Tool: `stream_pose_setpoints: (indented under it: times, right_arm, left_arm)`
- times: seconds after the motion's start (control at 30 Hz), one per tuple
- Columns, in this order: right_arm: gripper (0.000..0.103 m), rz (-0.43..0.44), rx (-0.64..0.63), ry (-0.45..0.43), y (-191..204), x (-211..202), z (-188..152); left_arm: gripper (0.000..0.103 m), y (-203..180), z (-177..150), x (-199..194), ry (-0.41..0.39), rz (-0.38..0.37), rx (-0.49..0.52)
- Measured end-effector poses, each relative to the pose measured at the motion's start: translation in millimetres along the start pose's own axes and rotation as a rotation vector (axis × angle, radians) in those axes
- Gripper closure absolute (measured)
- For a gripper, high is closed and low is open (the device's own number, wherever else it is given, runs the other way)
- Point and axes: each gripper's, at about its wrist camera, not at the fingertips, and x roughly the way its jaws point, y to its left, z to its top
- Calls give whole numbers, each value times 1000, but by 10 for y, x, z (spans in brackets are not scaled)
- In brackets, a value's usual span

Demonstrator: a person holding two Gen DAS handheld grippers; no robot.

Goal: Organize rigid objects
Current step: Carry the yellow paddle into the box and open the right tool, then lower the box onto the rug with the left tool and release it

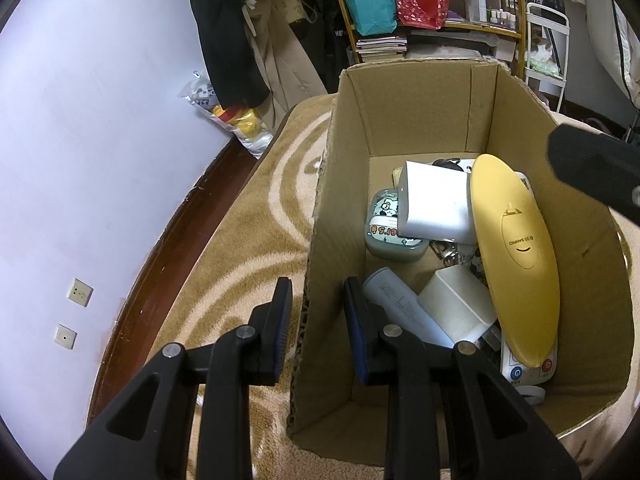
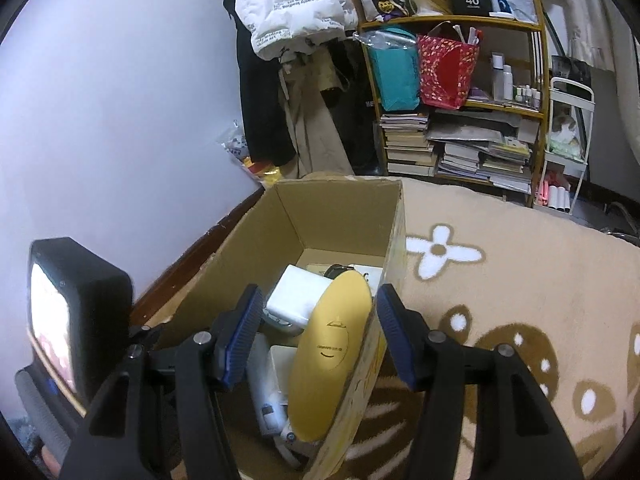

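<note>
An open cardboard box [image 1: 420, 112] [image 2: 340, 208] stands on a patterned carpet. Inside it, a yellow oval device [image 1: 516, 256] [image 2: 332, 356] leans against the right wall, over a white remote [image 1: 524, 372]. Beside these lie a white block [image 1: 436, 204] [image 2: 296, 296], a white charger [image 1: 456, 308], a pale cylinder [image 1: 396, 300] and a cartoon-printed case [image 1: 384, 224]. My left gripper [image 1: 318, 312] is open and straddles the box's left wall, one finger outside and one inside. Above the box, my right gripper [image 2: 320, 332] hangs open and holds nothing, with the yellow device below it.
The beige and brown carpet [image 2: 520, 280] spreads to the right of the box. A pale wall with a dark baseboard [image 1: 168, 256] runs along the left. Behind stand a shelf [image 2: 460, 140] of books and bags, hanging clothes [image 2: 288, 80] and a white cart [image 2: 568, 140].
</note>
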Motion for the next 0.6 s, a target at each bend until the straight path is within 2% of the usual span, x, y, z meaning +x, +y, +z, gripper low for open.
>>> stream_pose_setpoints:
  times: [0.07,0.2,0.23,0.3,0.43,0.5,0.6]
  right_arm:
    - [25,-11,-4,-5,8,-48,4]
    - [20,-35,-13,-9,25,-164,-16]
    - [15,-44,-13,-11,20,-196,-29]
    - [13,-64,-7,-8,-11,-266,-52]
    - [12,-106,35,-7,-104,-511,-142]
    - [3,-131,58,-25,-165,-659,-189]
    - [0,-170,76,-48,-246,-832,-212]
  left_arm:
    - [77,-1,4,-3,0,3,2]
    - [77,-10,0,-41,-20,18,13]
    - [77,-16,1,-57,-26,18,23]
    - [72,-11,-8,-88,-33,12,31]
    - [52,26,-18,-208,-58,-23,21]
    - [48,50,-20,-298,-81,-41,18]
    - [30,30,-38,-476,-131,-38,32]
